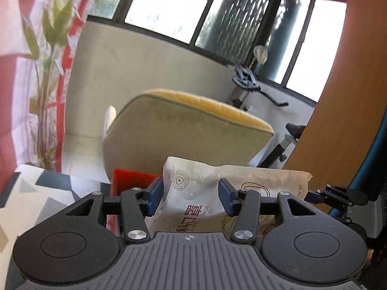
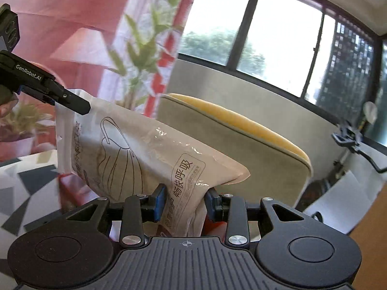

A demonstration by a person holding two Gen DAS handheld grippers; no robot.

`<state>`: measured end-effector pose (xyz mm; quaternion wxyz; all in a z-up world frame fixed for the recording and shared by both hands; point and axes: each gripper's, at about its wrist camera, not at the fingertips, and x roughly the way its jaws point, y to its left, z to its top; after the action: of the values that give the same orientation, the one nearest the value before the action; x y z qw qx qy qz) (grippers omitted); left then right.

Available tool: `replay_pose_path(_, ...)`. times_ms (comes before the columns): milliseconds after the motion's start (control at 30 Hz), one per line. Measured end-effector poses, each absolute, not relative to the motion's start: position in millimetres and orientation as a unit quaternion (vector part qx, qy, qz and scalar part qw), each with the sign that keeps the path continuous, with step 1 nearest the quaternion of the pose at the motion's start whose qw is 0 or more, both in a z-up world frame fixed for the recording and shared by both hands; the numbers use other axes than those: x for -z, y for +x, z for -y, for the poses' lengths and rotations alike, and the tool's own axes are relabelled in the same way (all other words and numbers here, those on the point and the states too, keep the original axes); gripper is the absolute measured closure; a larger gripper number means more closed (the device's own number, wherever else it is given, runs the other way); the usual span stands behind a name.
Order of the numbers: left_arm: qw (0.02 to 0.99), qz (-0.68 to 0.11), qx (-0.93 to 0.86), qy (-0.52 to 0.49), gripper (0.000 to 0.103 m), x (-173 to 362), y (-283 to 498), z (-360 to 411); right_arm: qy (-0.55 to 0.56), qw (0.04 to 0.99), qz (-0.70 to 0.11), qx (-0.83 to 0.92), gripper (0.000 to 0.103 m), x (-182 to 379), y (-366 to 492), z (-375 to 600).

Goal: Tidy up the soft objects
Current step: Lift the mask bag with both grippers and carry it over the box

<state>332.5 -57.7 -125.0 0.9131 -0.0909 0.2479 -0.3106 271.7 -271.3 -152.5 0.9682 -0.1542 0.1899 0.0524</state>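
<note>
A soft beige-and-white face mask pack [image 1: 193,193] with printed writing hangs in the air between both grippers. My left gripper [image 1: 191,197] is shut on one end of it, with the blue pads [image 1: 154,195] pressing its sides. In the right wrist view the mask pack [image 2: 145,154] slopes from upper left to lower right. My right gripper [image 2: 185,199] is shut on its lower end, and the left gripper [image 2: 72,104] pinches its upper left corner. The right gripper [image 1: 324,193] shows at the pack's far right end in the left wrist view.
A red box [image 1: 130,181] sits just below the pack on a table with a grey-and-white geometric cloth [image 1: 36,193]. Behind stand a chair with a yellow cushion [image 1: 181,130], a potted plant [image 1: 48,48], an exercise machine [image 1: 254,84] and a wooden panel [image 1: 338,96].
</note>
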Motion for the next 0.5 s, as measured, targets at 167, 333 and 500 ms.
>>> replay_pose_path(167,0.897,-0.281,0.326,-0.097,0.050,142.9,339.1,64.2,-0.151,0.964,-0.215,-0.044,0.072,171.4,281.8,284.7)
replay_pose_path(333,0.886,-0.312,0.332,-0.092,0.050,156.0,340.3,63.5,-0.141,0.960,-0.238,-0.046,0.072,184.8,288.0,291.6)
replay_pose_path(500,0.883,-0.341,0.309,-0.092,0.050,168.8,351.7,55.9,-0.126,0.956,-0.257,-0.061,0.072,187.1,288.5,286.5)
